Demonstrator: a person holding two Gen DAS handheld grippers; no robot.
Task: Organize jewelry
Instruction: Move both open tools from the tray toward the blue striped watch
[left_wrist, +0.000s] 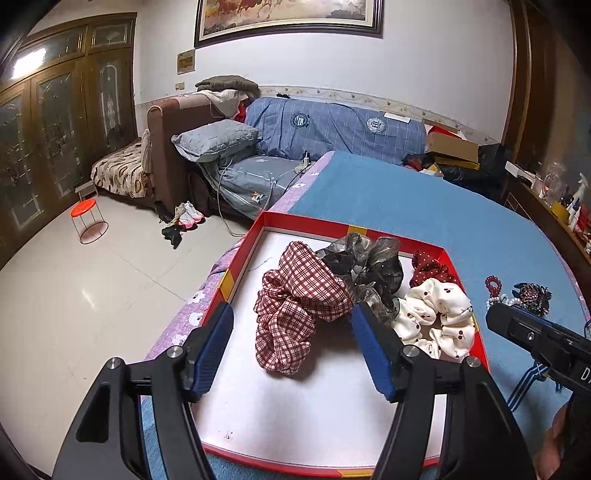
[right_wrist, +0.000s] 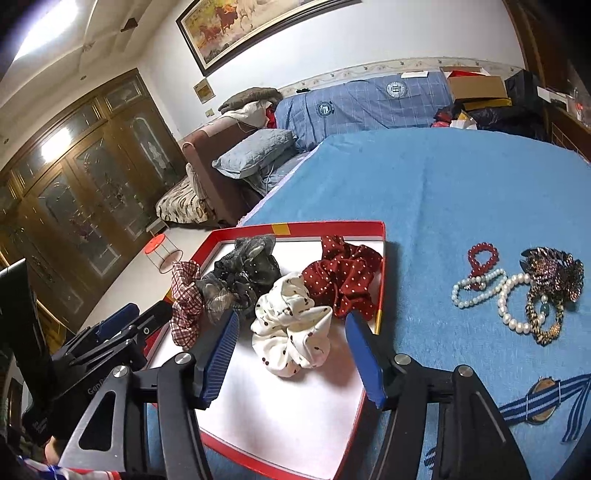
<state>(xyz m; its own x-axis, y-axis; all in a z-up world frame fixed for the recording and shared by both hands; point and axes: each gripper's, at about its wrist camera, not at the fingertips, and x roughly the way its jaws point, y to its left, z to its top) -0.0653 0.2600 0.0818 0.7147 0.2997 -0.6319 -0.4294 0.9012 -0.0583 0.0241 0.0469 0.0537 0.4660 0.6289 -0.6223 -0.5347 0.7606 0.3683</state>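
Observation:
A red-rimmed white tray (left_wrist: 243, 254) (right_wrist: 382, 258) lies on the blue bed cover. In it are a red plaid scrunchie (left_wrist: 295, 306) (right_wrist: 186, 306), a dark sheer scrunchie (left_wrist: 365, 269) (right_wrist: 243, 277), a red polka-dot scrunchie (left_wrist: 428, 267) (right_wrist: 345, 278) and a white cherry-print scrunchie (left_wrist: 436, 317) (right_wrist: 293, 328). My left gripper (left_wrist: 291, 317) is open and empty above the plaid scrunchie. My right gripper (right_wrist: 290, 325) is open and empty around the white scrunchie. Right of the tray lie a red bead bracelet (right_wrist: 482, 258) (left_wrist: 493, 284), pearl bracelets (right_wrist: 478, 290), a dark hair claw (right_wrist: 554, 271) (left_wrist: 532, 293) and a striped ribbon clip (right_wrist: 543, 404).
The bed's left edge drops to a tiled floor (left_wrist: 74, 295) with a red stool (left_wrist: 86, 219) and shoes (left_wrist: 184, 218). A sofa with pillows (left_wrist: 218, 142) and boxes (left_wrist: 452, 146) stand beyond the bed. A cluttered shelf (left_wrist: 561, 206) runs along the right.

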